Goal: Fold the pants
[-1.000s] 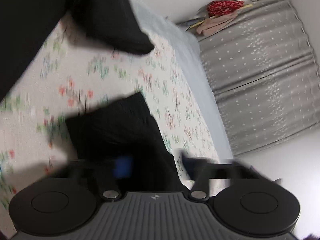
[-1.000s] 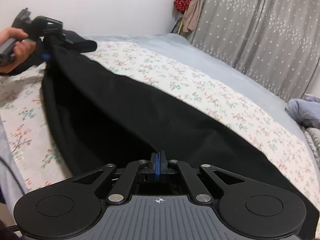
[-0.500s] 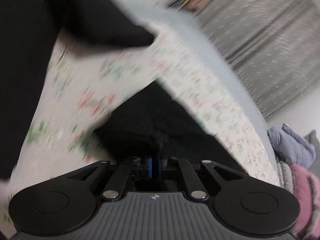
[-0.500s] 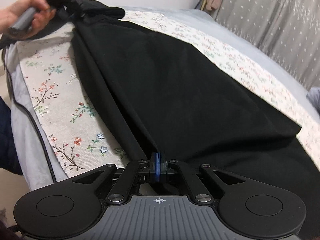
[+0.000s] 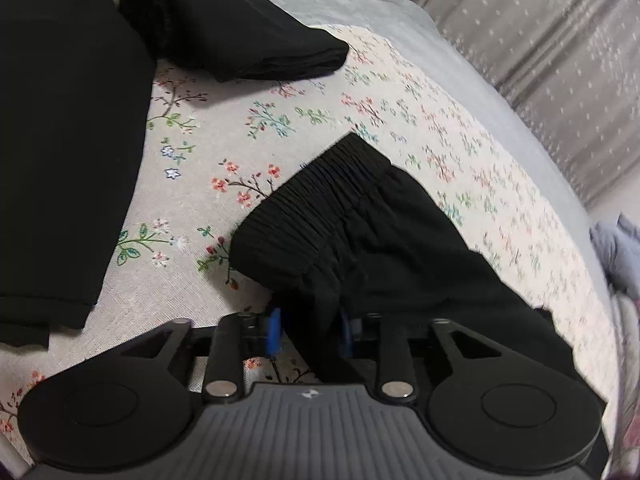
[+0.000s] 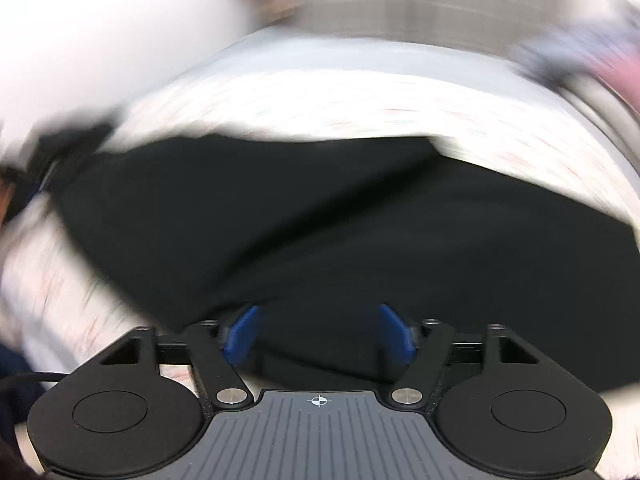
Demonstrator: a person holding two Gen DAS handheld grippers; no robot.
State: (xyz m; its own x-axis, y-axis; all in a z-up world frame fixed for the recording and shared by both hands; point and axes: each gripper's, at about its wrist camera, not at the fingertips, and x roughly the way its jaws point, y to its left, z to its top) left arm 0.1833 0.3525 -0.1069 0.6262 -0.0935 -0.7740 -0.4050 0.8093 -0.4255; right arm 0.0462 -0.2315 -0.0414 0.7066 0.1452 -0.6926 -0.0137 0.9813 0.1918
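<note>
Black pants [image 5: 360, 240] lie on a floral bedsheet [image 5: 256, 128], their ribbed elastic waistband [image 5: 316, 196] toward the left wrist camera. My left gripper [image 5: 310, 326] is open, its blue pads apart with a fold of the waistband cloth hanging between them. In the blurred right wrist view the pants [image 6: 320, 224] spread flat across the bed. My right gripper [image 6: 318, 330] is open just above the near edge of the cloth, holding nothing.
Two folded black garments lie at the far left: a flat one [image 5: 60, 140] and a thicker stack [image 5: 232, 32]. A grey curtain [image 5: 560, 40] hangs behind the bed. A pile of grey and pink clothes [image 5: 620, 248] sits at the right edge.
Both grippers were shut on the pants and have now opened. The pants were carried and laid down on the bed. The right wrist view is swinging fast and is blurred.
</note>
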